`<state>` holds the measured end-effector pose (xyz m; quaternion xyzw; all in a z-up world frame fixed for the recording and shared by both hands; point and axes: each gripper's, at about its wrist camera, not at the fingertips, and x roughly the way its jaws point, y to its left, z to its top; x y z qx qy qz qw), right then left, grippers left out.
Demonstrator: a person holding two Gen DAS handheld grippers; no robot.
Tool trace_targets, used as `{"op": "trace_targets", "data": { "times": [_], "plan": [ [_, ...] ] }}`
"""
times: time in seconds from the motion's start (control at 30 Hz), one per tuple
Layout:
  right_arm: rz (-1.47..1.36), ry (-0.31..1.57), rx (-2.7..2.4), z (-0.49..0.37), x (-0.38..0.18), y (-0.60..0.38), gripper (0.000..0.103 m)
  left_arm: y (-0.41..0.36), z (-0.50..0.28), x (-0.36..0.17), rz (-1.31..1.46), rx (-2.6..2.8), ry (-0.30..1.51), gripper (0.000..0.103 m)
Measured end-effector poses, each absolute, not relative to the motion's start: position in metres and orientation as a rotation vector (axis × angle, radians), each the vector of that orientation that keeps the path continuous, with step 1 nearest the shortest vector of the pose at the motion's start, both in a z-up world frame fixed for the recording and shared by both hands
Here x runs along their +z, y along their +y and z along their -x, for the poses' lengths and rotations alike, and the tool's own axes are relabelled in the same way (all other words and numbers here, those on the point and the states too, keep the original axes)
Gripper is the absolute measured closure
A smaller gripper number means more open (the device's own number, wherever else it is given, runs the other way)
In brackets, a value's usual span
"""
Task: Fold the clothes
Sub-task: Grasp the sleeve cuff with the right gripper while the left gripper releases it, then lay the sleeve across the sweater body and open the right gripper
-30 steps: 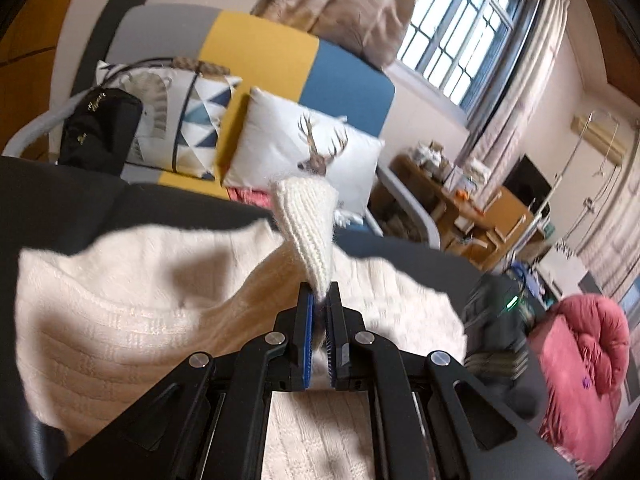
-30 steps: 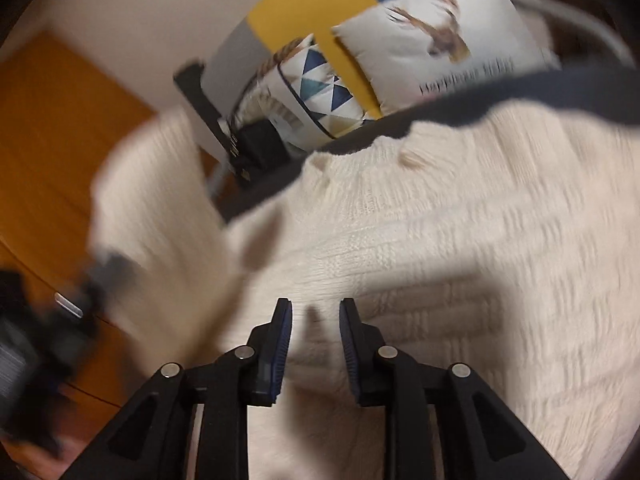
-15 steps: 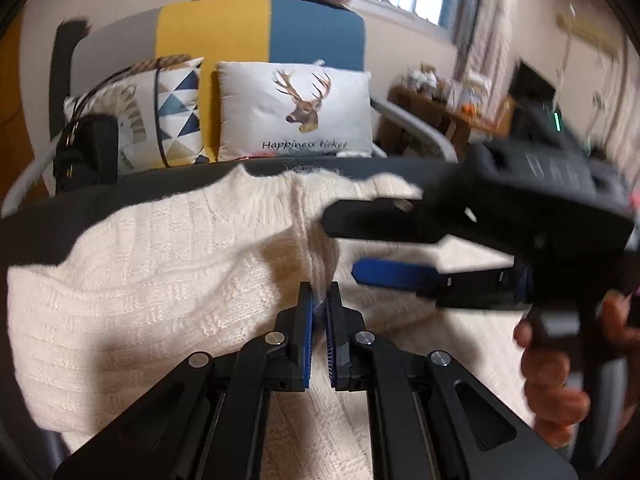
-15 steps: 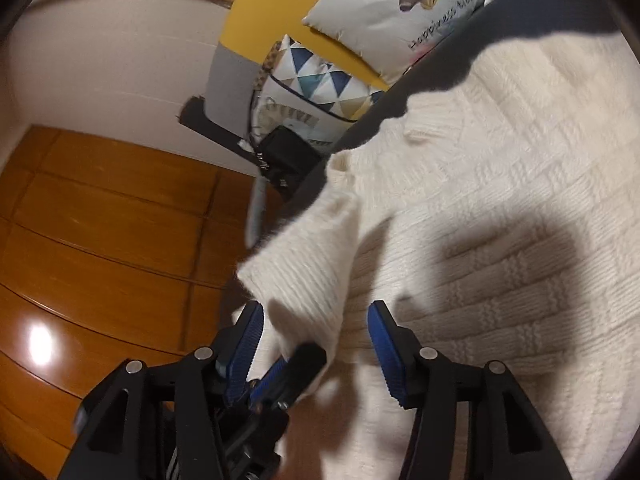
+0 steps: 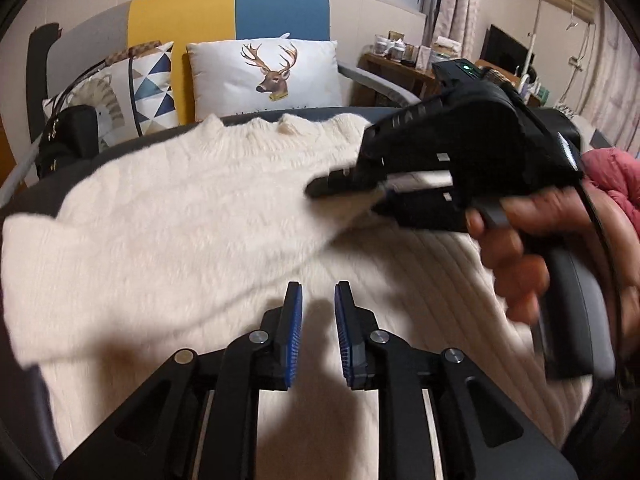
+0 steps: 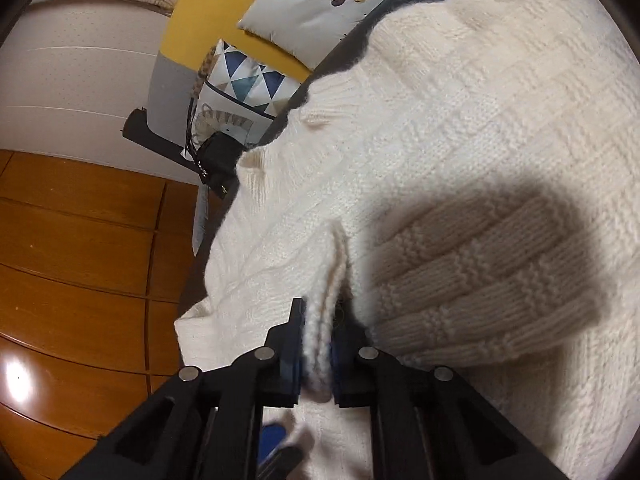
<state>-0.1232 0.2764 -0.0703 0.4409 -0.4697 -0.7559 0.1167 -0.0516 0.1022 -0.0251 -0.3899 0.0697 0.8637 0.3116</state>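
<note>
Right tool [image 6: 318,344], just closed, pinches a fold of the cream sweater [image 6: 460,128]; left tool [image 5: 318,300], just parted, hovers empty above it.

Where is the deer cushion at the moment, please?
The deer cushion leans against the sofa back, top centre in the left wrist view, right of the triangle-patterned cushion and behind the cream sweater.

No readable text in either view. The deer pillow [image 5: 264,74], far beyond the fingertips, has a line of lettering at its bottom edge, but the sweater [image 5: 168,216] hides it. The deer is a picture only.
</note>
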Motion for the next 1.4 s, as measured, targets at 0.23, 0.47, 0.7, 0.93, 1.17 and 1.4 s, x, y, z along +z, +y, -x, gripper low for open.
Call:
{"op": "trace_targets", "data": {
  "times": [0.23,0.47,0.7,0.93,1.17,1.4],
  "plan": [
    [-1.055,-1.300,-2.269,0.127,-0.008,0.269,0.096,0.050,0.073,-0.013,1.021,2.385,-0.050,0.085],
    [-0.902,-1.209,-2.382,0.135,0.055,0.279,0.096,0.004,0.116,0.008,0.961,2.623,-0.108,0.085],
    [-0.927,-1.149,-2.565,0.132,0.055,0.318,0.098,-0.031,0.144,0.016,0.981,2.832,-0.058,0.083],
    [-1.106,-1.193,-2.393,0.129,0.002,0.316,0.084,-0.043,0.137,0.004,1.009,2.792,-0.164,0.080],
    [-1.378,-1.211,-2.385,0.134,-0.038,0.302,0.075,-0.037,0.126,-0.001,1.017,2.743,-0.209,0.080],
    [-1.405,-1.102,-2.396,0.143,-0.046,0.281,0.089,-0.041,0.118,-0.009,1.045,2.702,-0.302,0.080]
  ]
}}
